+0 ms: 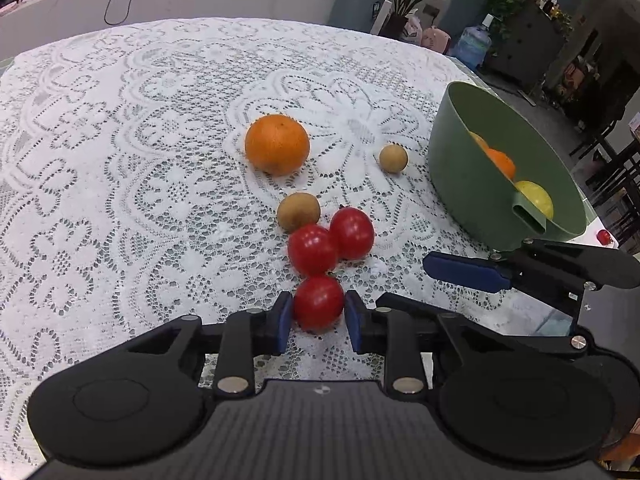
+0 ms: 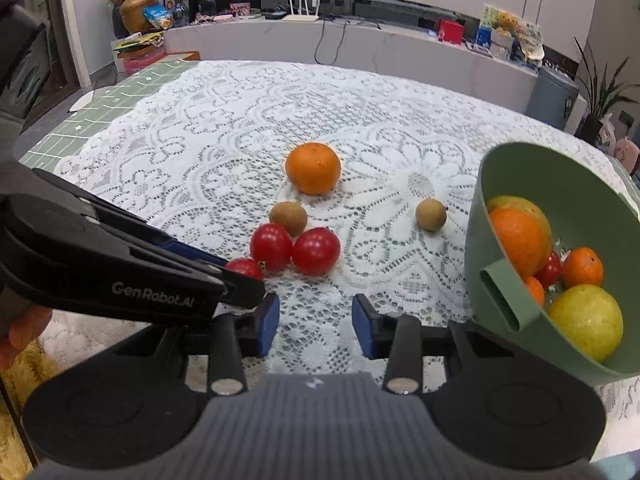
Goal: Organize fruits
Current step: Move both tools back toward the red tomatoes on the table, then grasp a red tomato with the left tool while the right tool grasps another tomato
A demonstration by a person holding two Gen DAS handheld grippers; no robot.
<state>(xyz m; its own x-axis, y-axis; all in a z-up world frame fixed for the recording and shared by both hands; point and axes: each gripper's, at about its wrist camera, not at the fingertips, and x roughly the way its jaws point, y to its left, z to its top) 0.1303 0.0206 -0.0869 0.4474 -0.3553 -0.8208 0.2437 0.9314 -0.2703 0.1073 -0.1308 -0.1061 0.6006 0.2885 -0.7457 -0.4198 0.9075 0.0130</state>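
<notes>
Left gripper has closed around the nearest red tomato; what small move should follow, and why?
Probably lift it straight up a little. The left gripper has its pads pressed on the nearest tomato, which sits right against another tomato on the lace cloth. Rising first should avoid nudging that neighbour before carrying it toward the green bowl, where other fruit already lies.

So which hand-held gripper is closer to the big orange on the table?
Neither clearly. The left hand-held gripper grips the nearest tomato, short of the orange. The right hand-held gripper hangs empty, similarly far.
</notes>
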